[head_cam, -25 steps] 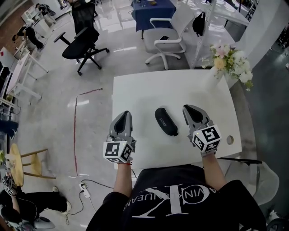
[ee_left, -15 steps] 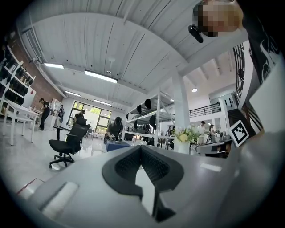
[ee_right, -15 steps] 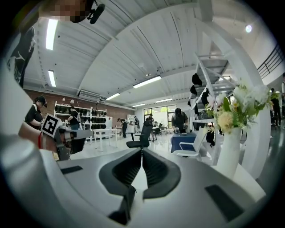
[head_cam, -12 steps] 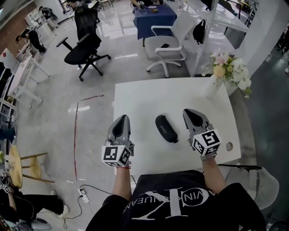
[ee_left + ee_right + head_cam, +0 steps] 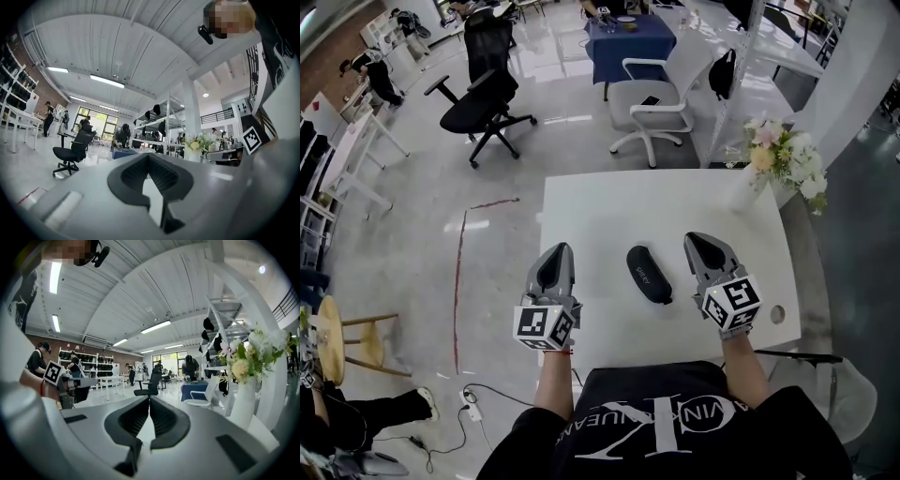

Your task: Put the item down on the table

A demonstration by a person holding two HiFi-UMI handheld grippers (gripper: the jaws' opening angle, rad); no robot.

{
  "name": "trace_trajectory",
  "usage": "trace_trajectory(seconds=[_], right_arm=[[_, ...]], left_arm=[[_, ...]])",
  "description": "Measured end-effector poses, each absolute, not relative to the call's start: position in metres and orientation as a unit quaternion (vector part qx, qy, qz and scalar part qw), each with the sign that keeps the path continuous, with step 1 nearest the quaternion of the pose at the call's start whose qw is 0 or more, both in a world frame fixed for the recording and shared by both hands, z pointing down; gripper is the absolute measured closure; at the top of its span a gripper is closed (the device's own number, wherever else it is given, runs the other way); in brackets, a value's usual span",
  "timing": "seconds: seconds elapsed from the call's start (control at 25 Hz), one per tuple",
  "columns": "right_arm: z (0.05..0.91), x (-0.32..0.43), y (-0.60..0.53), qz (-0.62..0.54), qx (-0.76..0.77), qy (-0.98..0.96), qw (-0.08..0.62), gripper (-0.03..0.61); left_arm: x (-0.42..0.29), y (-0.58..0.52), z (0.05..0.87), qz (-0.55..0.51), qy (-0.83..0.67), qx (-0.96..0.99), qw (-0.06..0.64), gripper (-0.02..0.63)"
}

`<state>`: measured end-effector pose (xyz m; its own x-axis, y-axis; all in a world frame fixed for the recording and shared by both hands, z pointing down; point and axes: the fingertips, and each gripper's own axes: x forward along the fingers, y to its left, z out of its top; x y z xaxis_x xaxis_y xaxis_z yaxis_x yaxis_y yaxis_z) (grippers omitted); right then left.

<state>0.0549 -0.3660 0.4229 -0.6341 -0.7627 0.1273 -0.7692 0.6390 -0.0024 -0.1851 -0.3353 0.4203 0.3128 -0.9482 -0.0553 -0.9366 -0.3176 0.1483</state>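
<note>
Flanking the black case (image 5: 649, 275), laid flat on the table (image 5: 609, 202) and touched by neither tool. Left gripper (image 5: 557, 251) closed tight on nothing; right gripper (image 5: 699, 240) the same, empty. Placing apparently done; next, likely just drawing both hands back without nudging it.

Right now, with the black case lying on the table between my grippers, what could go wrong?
1. The black case lies between the left gripper and right gripper, both shut and empty; a sideways swing could knock it along the table.
2. The flower vase stands at the table's far right corner; reaching forward with the right gripper might tip it.
</note>
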Motion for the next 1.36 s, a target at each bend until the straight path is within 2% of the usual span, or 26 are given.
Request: trace_trajectory(seconds=[1.36], right_arm=[[0.417,0.064,-0.354,0.040,0.432,-0.900,0.037,0.563]], left_arm=[[-0.183,-0.328,0.412,-0.063,-0.586,0.808,0.028,0.603]])
